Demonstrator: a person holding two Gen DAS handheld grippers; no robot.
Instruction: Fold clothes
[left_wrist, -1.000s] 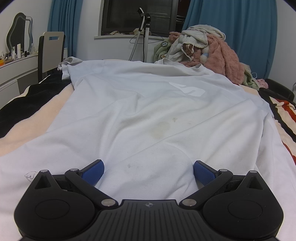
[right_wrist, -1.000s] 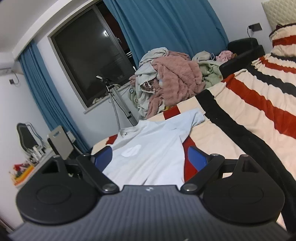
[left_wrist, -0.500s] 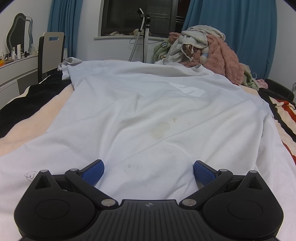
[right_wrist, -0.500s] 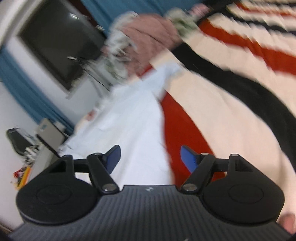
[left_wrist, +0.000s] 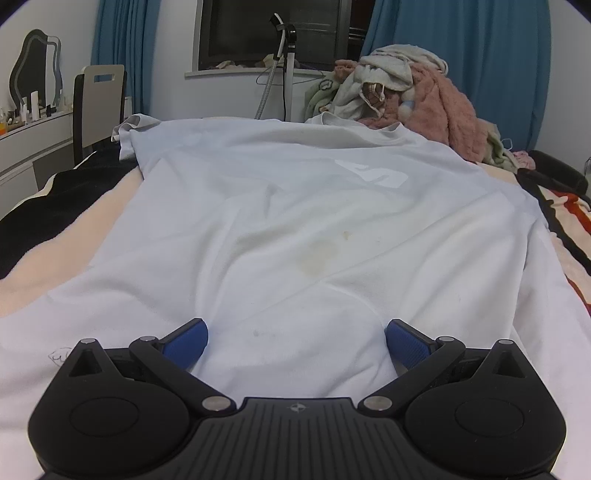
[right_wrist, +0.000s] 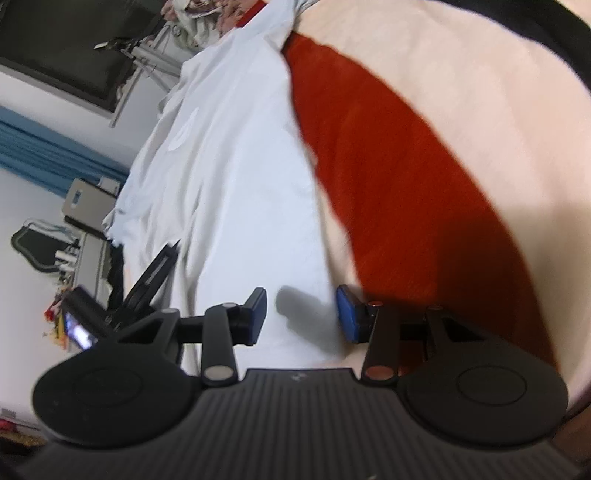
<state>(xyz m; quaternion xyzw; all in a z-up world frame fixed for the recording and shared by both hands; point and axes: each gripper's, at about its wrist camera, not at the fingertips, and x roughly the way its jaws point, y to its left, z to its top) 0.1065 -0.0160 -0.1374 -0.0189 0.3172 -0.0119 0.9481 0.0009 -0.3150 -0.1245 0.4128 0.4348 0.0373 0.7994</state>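
Observation:
A white T-shirt (left_wrist: 295, 229) lies spread flat on the bed, collar at the far end, with a pale logo and a yellowish stain mid-chest. My left gripper (left_wrist: 295, 341) rests open at its near hem, blue pads wide apart with cloth lying between them, not pinched. In the right wrist view the same T-shirt (right_wrist: 229, 155) runs up the frame, its right edge against a red stripe. My right gripper (right_wrist: 301, 314) is tilted down low over the shirt's near right edge. Its jaws are closing, the cloth's edge lies between the blue pads, and a gap still shows.
The striped blanket (right_wrist: 388, 158), red, cream and black, covers the bed to the right. A heap of clothes (left_wrist: 406, 96) sits at the far end before blue curtains. A garment steamer pole (left_wrist: 286, 66), a chair (left_wrist: 98, 107) and a dresser (left_wrist: 29, 136) stand beyond the bed.
My right gripper dropped from looking across the room to just above the shirt's right edge, rolling as it came, and its jaws narrowed. The left gripper and the shirt stayed still.

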